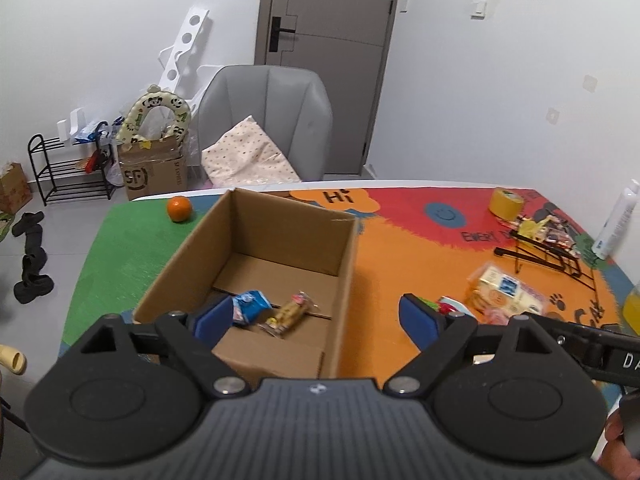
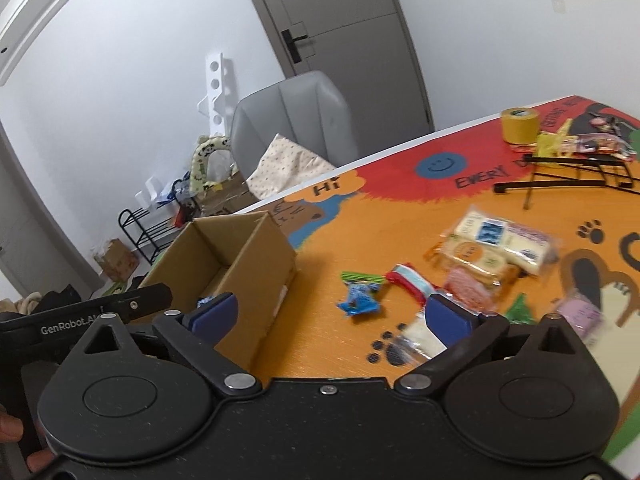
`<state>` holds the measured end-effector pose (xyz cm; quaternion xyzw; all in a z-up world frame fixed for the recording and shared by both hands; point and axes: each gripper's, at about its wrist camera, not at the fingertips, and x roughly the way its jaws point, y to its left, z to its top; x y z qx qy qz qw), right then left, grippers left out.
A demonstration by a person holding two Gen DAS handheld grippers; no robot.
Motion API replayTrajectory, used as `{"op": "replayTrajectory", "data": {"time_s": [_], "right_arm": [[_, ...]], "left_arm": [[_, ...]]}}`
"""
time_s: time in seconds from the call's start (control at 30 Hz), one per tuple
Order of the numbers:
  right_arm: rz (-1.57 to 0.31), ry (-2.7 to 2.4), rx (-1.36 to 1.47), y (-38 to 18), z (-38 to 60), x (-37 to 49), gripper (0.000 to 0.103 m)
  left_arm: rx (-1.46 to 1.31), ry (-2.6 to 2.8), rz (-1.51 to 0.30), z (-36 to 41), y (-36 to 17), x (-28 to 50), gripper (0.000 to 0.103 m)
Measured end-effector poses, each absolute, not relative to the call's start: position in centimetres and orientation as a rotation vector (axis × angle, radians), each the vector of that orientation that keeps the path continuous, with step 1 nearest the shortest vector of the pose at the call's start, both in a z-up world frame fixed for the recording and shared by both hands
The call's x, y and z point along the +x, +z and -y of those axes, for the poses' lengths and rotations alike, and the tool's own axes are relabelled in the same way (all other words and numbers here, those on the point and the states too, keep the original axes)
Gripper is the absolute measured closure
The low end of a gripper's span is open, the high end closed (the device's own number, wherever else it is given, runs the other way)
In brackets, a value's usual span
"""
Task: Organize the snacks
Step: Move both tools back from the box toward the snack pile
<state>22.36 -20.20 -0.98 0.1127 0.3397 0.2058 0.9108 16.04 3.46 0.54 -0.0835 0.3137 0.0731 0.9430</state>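
Two empty grippers stood over a half-sorted tabletop as snacks waited beside their box.

The left gripper (image 1: pixel 318 316) and right gripper (image 2: pixel 334 312) both held their jaws wide apart with nothing between them. Two wrapped snacks (image 1: pixel 272 312) lay inside the cardboard box (image 1: pixel 344 280), open-topped for easy dropping. The loose snack packets (image 2: pixel 492 248) remained scattered on the colourful tabletop (image 2: pixel 400 240) just right of the box, apparently next to be collected.

Left gripper (image 1: pixel 320 316): jaws wide apart, nothing between them, angled downward. Right gripper (image 2: pixel 332 316): likewise spread wide, empty, angled downward.
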Motion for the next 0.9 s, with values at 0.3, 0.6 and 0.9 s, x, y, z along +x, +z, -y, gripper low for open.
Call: {"op": "replayTrajectory", "data": {"time_s": [0.3, 0.6, 0.9], "right_arm": [[-0.687, 0.382, 0.231, -1.4, 23.2, 20.4, 0.000], [-0.658, 0.367, 0.202, -1.8, 25.3, 18.4, 0.000], [-0.651, 0.373, 0.164, -3.2, 26.8, 17.0, 0.000]], "left_arm": [[-0.174, 0.104, -0.630, -0.8, 0.2, 14.4, 0.014], [-0.177, 0.068, -0.595, 1.8, 0.1, 12.8, 0.013], [-0.197, -0.002, -0.633, 4.2, -1.8, 12.4, 0.013]]}}
